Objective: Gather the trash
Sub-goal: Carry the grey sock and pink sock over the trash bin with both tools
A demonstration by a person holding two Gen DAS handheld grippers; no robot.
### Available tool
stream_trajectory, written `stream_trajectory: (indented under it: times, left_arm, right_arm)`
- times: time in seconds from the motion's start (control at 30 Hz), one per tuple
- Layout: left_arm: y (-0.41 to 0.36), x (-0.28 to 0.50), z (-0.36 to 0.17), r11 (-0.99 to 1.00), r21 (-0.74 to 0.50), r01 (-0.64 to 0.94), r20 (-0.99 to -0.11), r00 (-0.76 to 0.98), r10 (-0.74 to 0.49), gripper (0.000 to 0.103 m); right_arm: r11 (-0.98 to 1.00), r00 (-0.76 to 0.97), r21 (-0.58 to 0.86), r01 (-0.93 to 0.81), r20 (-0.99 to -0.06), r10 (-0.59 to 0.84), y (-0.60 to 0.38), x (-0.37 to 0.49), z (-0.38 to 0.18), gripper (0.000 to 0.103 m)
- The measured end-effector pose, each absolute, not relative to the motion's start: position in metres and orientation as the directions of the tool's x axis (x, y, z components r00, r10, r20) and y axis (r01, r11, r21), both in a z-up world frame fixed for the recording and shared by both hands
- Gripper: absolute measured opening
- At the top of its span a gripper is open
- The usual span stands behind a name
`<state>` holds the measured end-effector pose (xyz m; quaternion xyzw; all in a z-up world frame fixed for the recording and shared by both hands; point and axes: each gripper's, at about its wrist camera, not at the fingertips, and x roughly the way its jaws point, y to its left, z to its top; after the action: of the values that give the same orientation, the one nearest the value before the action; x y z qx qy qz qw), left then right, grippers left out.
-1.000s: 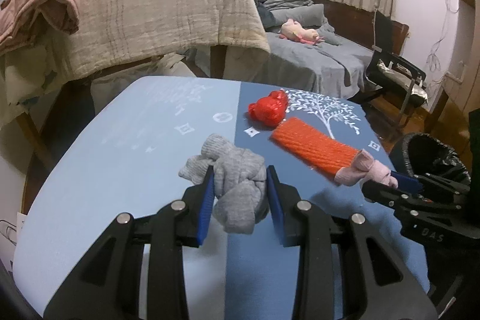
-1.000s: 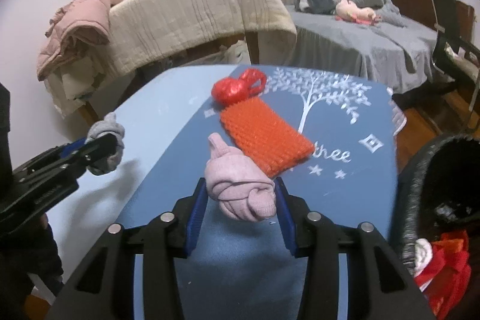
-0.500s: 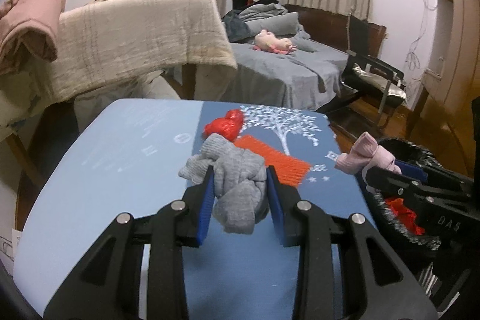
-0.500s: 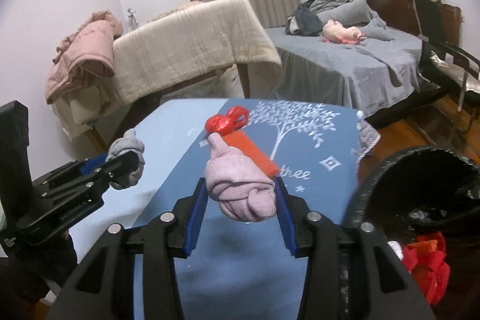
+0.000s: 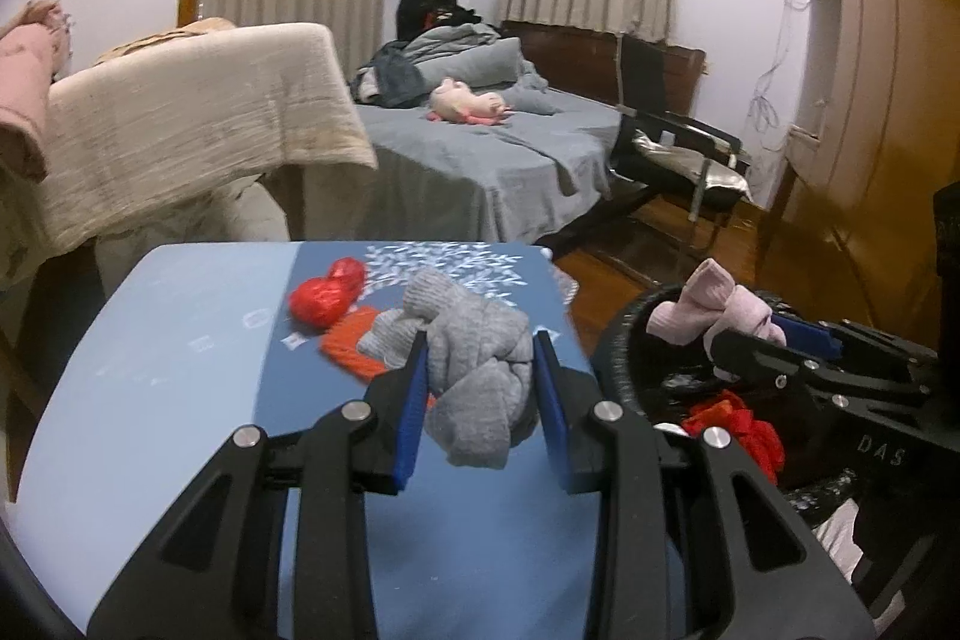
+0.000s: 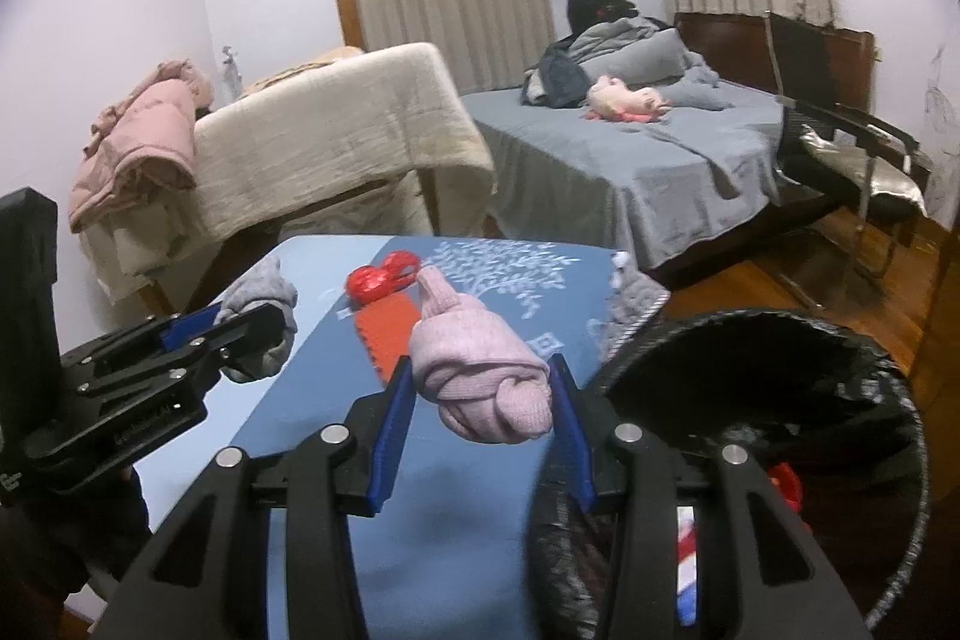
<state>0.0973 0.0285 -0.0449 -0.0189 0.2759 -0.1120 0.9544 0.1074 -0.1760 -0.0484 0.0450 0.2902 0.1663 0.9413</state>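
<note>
My left gripper [image 5: 480, 370] is shut on a knotted grey sock [image 5: 474, 376], held above the blue table [image 5: 180, 370] near its right edge. My right gripper [image 6: 483, 388] is shut on a knotted pink sock [image 6: 480, 370], carried over the rim of the black-lined trash bin [image 6: 780, 340]. The left wrist view shows the pink sock [image 5: 708, 310] over the bin [image 5: 624, 340], which holds red scraps [image 5: 738, 424]. The right wrist view shows the grey sock [image 6: 258, 298] in the left gripper [image 6: 240, 322]. A red crumpled bag [image 5: 324, 292] and an orange knitted piece [image 5: 348, 340] lie on the table.
A chair draped with a beige blanket [image 5: 192, 124] and a pink jacket [image 6: 138, 136] stands behind the table. A grey bed [image 5: 480, 154] with a pink toy, a black chair [image 5: 678, 148] and wooden floor lie beyond.
Both grippers have risen and swung right with their socks. The pink sock has gone from above the table to over the bin; the grey sock has moved toward the table's right edge.
</note>
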Motion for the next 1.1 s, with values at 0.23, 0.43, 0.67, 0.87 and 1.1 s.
stream_trajectory:
  times: [0.23,0.43,0.67,0.87,1.1]
  left_arm:
    - [-0.007,0.094,-0.038,0.961,-0.091,0.262,-0.514,0.814,-0.270,0.033]
    - [-0.041,0.091,-0.028,0.945,-0.076,0.320,-0.498,0.809,-0.314,0.033]
    - [-0.080,0.093,-0.023,0.918,-0.071,0.391,-0.485,0.791,-0.375,0.033]
    - [-0.105,0.096,-0.022,0.895,-0.063,0.441,-0.478,0.774,-0.415,0.033]
    - [-0.131,0.102,-0.024,0.873,-0.058,0.485,-0.477,0.755,-0.451,0.033]
  right_arm:
    - [0.962,0.813,0.174,-0.211,-0.515,0.272,-0.219,0.096,-0.041,0.044]
    - [0.976,0.841,0.170,-0.139,-0.500,0.207,-0.256,0.089,-0.033,0.044]
    - [0.986,0.860,0.152,-0.072,-0.491,0.139,-0.289,0.083,-0.029,0.044]
    - [0.989,0.868,0.148,-0.019,-0.489,0.089,-0.315,0.081,-0.027,0.044]
    - [0.990,0.868,0.140,0.027,-0.495,0.047,-0.338,0.080,-0.031,0.044]
